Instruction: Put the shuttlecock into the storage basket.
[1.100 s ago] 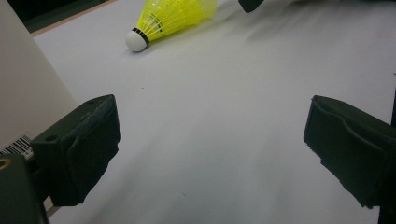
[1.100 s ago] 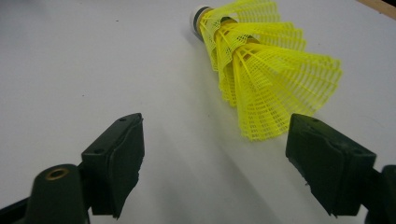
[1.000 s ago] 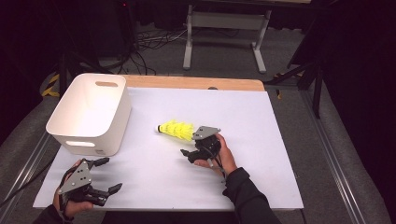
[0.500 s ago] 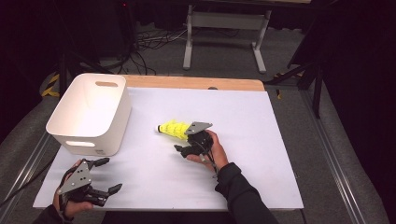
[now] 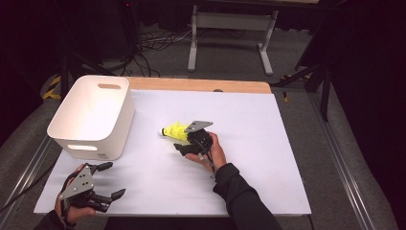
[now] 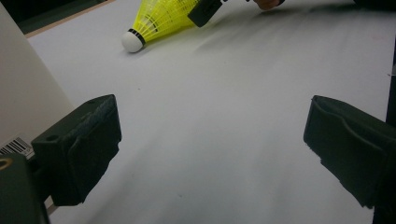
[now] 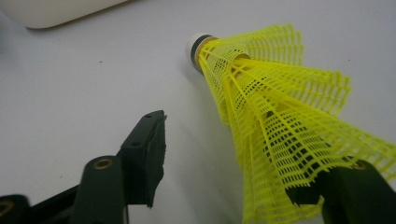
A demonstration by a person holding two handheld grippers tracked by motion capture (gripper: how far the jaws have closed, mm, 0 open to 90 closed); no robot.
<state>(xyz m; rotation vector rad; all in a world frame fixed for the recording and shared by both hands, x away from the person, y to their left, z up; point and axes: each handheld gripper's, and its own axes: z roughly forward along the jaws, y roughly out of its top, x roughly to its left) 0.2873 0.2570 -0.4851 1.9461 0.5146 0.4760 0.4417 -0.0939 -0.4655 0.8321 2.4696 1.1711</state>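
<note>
Near the middle of the white table sheet [image 5: 268,143], one yellow shuttlecock [image 5: 175,131] lay on its side, its white cork tip toward the white bin [image 5: 91,117] and its skirt flaring back into the right gripper [image 5: 187,140]. In the right gripper view the netted skirt [image 7: 289,135] sat between the two black jaws: one jaw stood clear of it with bare sheet between, while the other was at the skirt's rim, partly hidden behind the mesh. The jaws had just been closing with the skirt between them, but both pads were not yet pressing on it.

Counted up: one shuttlecock, one bin, two grippers. The left gripper [image 5: 98,184] rested near the sheet's front left corner, well apart from the shuttlecock, its jaws spread wide with nothing between them. The bin stood at the sheet's left side, between the left gripper and the far edge. Bare sheet lay between the shuttlecock's tip and the bin.
</note>
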